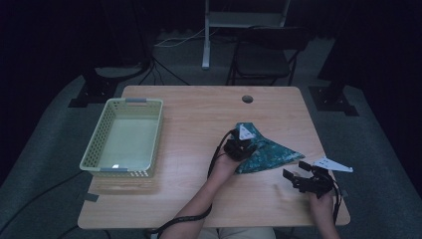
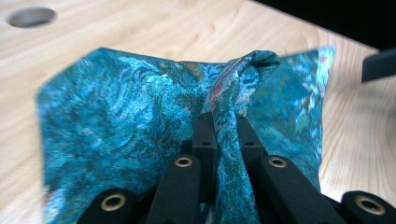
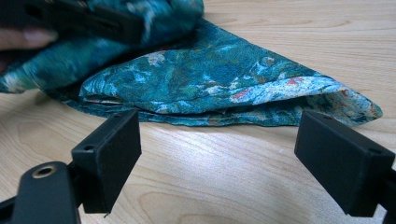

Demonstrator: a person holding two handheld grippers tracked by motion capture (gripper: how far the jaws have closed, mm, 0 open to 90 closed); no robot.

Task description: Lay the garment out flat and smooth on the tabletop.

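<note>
The soft blue-green patterned cloth (image 1: 266,152) lies folded on the pale wooden table (image 1: 199,129), right of the light green plastic basket (image 1: 124,139). My left claw (image 2: 223,130) pinches a fold of it tight. My right claw (image 3: 217,140) waits wide apart, just beside it. If I pull too fast, the fold could slip out.

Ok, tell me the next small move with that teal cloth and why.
Probably ease the right gripper forward and close it on the near folded edge of the teal cloth. Its jaws stand wide open just short of that edge, while the left gripper already pinches a ridge of the cloth, so a second hold would allow folding or lifting.
</note>
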